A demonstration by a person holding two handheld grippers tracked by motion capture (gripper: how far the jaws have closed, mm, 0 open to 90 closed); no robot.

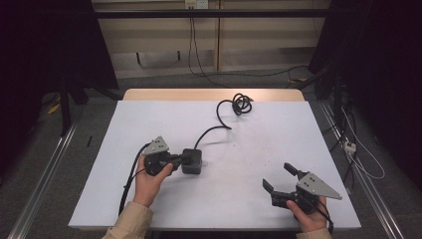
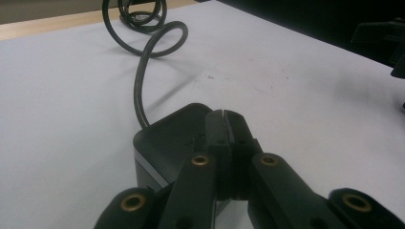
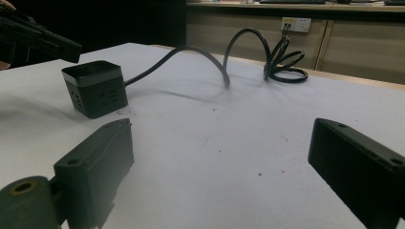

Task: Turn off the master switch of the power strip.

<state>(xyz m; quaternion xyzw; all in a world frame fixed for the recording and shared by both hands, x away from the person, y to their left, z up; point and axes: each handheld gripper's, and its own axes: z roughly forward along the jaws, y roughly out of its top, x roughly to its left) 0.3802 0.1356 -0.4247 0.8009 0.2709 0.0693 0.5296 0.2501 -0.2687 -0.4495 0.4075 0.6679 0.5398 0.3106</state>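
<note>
The left gripper [image 2: 223, 125] is nearest the camera in its own view: its jaws are pressed together, tips resting on top of the cube [image 2: 167, 136], pinching nothing that can be seen. The cube, a black socket block, sits left of centre on the table [image 1: 249, 144]; its cord [image 1: 219, 127] runs to a coil at the far edge. The right gripper [image 1: 279, 178] rests near the front right, jaws spread and empty, well apart from the cube. Step in hand, as judged: steadying or pressing the cube. The next move likely calls for the right gripper to approach. No containers are present.
</note>
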